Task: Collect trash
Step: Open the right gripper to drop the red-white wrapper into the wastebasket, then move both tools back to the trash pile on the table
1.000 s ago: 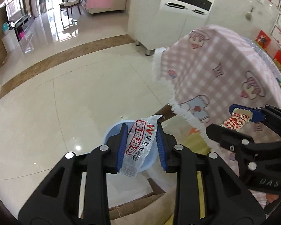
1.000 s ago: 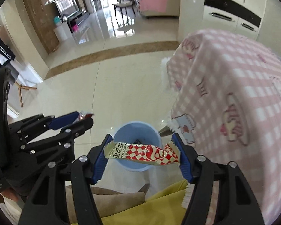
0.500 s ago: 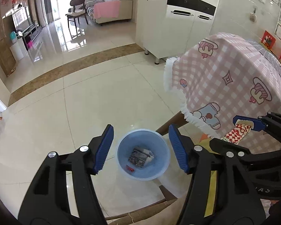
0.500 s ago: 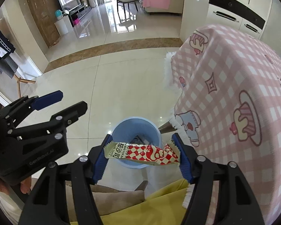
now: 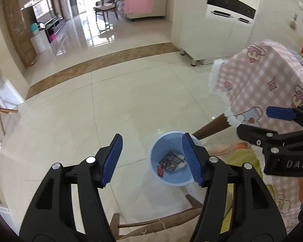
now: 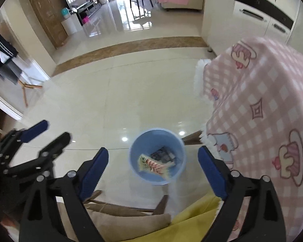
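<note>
Through my left wrist camera, my left gripper (image 5: 152, 160) hangs spread and empty, the blue bin (image 5: 172, 178) at its 2 o'clock with wrappers (image 5: 171, 160) inside. Through the right wrist camera, my right gripper (image 6: 153, 162) is released too (nothing between the pads), the red-checked wrapper (image 6: 154, 165) blurred inside the bin at 12 o'clock, beside the pink tablecloth (image 6: 262, 111).

Left gripper (image 5: 151, 159): we see its jaws spread wide — nothing between them.
Bin (image 5: 167, 179): blue, on the tiled floor (image 5: 111, 104), holding wrappers (image 5: 171, 161).
Right gripper (image 5: 258, 123): at the right edge — jaws parted, before the pink checked tablecloth (image 5: 262, 80).
</note>
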Motion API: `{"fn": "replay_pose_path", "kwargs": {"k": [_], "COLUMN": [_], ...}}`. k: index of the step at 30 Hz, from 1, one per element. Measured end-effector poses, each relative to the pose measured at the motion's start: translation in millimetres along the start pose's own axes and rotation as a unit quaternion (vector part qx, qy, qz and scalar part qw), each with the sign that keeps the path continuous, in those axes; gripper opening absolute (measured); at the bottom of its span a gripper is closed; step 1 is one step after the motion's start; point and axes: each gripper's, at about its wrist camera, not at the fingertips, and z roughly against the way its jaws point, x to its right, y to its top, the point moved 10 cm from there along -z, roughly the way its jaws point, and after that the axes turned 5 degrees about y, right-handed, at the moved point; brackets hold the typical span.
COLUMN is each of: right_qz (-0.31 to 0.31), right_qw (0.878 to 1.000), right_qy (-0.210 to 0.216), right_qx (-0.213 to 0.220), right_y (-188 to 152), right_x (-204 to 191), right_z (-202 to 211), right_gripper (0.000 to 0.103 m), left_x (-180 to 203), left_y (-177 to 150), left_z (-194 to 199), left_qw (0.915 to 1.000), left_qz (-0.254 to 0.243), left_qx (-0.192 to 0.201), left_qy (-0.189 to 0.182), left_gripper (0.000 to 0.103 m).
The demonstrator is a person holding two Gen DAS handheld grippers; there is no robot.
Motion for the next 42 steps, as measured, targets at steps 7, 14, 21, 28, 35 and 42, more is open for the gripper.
{"fn": "replay_pose_path", "kwargs": {"k": [7, 14, 21, 28, 35, 42], "right_qz": [0.006, 0.008, -0.004, -0.048, -0.105, -0.187], "right_qw": [1.0, 1.0, 1.0, 0.997, 0.988, 0.969], "right_qy": [0.001, 0.003, 0.006, -0.007, -0.045, -0.099], "right_qx": [-0.021, -0.008, 0.019, 0.054, 0.109, 0.13], "right_y": [-14, -19, -31, -54, -82, -135], "right_x": [-4, -4, 13, 51, 105, 178], "right_z": [-1, 21, 66, 123, 192, 239], "right_gripper": [0.09, 0.09, 0.09, 0.09, 0.091, 0.091], "left_x": [-4, 11, 44, 107, 178, 251], "left_y": [-3, 8, 23, 38, 41, 35], "left_z": [9, 26, 56, 96, 131, 161], "left_qw": [1.0, 0.9997, 0.9971, 0.9862, 0.9681, 0.9458], "left_qz": [0.003, -0.006, -0.031, -0.086, -0.146, -0.196], "left_qx": [0.005, 0.022, 0.055, 0.096, 0.125, 0.138], "left_qy": [0.004, -0.011, -0.043, -0.104, -0.161, -0.22], "left_gripper": [0.061, 0.061, 0.064, 0.065, 0.071, 0.081]}}
